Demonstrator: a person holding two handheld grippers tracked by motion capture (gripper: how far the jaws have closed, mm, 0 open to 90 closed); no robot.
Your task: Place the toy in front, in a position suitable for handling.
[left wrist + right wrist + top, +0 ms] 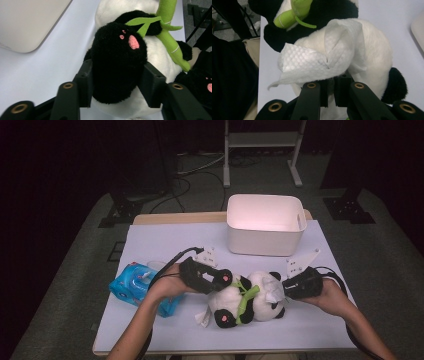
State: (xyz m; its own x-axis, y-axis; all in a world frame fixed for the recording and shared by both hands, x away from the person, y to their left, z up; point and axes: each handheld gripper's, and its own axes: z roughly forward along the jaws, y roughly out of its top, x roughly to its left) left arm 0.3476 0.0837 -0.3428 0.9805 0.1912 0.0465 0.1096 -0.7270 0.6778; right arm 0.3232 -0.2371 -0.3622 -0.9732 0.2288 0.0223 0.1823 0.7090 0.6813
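A black-and-white plush panda [250, 301] with a green bamboo stalk [244, 301] lies on the white table [165, 245] near its front. My left gripper [226, 279] comes at it from the left. In the left gripper view its jaws [116, 85] press on both sides of a black paw [117, 57] with pink pads. My right gripper [285, 287] is at the panda's right end, shut on a white wipe [317, 62]. The wipe [272, 292] lies bunched against the panda's white fur [374, 50], just above the closed jaws [331, 86].
A white plastic bin [260, 242] stands at the back of the table, right of centre. A blue pack of wipes [132, 285] lies at the left edge beside my left forearm. A crumpled white tissue [202, 319] rests by the panda's lower left.
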